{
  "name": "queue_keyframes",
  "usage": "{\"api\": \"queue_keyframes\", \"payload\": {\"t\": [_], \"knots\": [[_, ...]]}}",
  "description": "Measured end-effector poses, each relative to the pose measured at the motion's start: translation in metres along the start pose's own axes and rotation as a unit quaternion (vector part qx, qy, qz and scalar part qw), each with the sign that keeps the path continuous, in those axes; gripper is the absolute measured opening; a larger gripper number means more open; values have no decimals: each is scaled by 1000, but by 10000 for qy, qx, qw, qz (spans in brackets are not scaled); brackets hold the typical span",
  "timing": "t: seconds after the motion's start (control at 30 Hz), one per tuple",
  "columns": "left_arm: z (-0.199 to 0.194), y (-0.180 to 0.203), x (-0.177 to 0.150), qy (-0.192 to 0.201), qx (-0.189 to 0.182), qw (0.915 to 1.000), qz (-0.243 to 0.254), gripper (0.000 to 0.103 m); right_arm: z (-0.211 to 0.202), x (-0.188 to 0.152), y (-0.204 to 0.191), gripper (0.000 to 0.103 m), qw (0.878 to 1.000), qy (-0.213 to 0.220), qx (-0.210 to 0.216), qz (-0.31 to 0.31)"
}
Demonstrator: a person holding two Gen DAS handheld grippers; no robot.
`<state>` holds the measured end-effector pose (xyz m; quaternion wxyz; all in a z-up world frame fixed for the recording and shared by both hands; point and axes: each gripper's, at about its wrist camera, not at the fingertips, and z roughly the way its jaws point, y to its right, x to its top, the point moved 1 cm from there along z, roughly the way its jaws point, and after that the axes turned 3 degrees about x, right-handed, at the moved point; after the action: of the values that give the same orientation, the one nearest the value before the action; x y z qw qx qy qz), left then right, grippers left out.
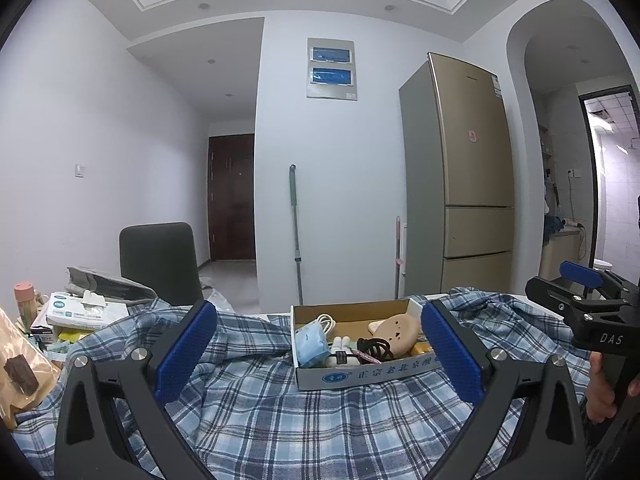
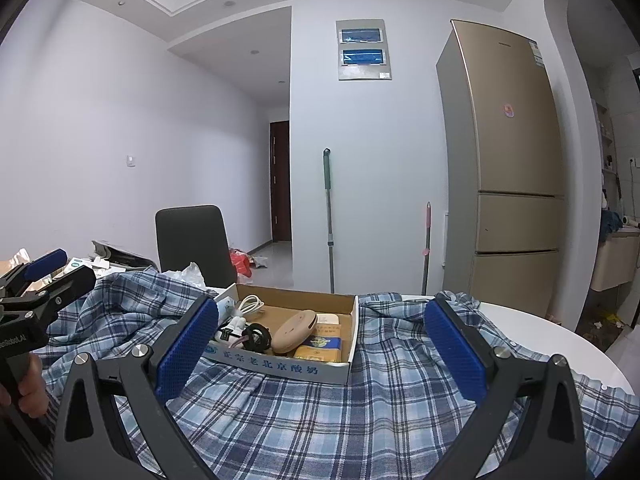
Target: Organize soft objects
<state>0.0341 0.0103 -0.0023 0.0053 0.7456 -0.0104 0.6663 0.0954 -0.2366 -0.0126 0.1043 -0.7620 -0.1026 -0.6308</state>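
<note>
Hovering both grippers, left gripper [image 1: 319, 354] and right gripper [image 2: 322, 350], jaws apart, I see the plaid shirt [image 1: 280, 408] spread beneath, cardboard box [image 2: 280, 366] resting on it just ahead.

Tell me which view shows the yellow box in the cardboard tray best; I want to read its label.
The right wrist view: the yellow box lies unobstructed near the cardboard tray front wall. In the left wrist view only a sliver shows, behind the hand-held gripper finger.
</note>
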Motion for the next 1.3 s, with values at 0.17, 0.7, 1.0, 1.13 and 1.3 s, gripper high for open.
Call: {"api": "queue_keyframes", "payload": {"t": [0.17,0.7,1.0,1.13,1.3], "knots": [[-2,1,0,80,-19,10000,25,103,-1,0,-5,103,9999,37,-16,-109],[-5,6,-1,126,-16,9998,135,103,-3,1,-4,103,9997,74,-75,-200],[-11,11,-2,269,-18,9992,287,103,4,0,1,103,9998,-85,-136,-112],[-11,12,-2,257,-25,9992,304,103,4,0,5,103,9998,-103,-173,14],[-8,7,-2,160,-16,9997,177,103,2,0,3,103,9998,-72,-165,-33]]}}
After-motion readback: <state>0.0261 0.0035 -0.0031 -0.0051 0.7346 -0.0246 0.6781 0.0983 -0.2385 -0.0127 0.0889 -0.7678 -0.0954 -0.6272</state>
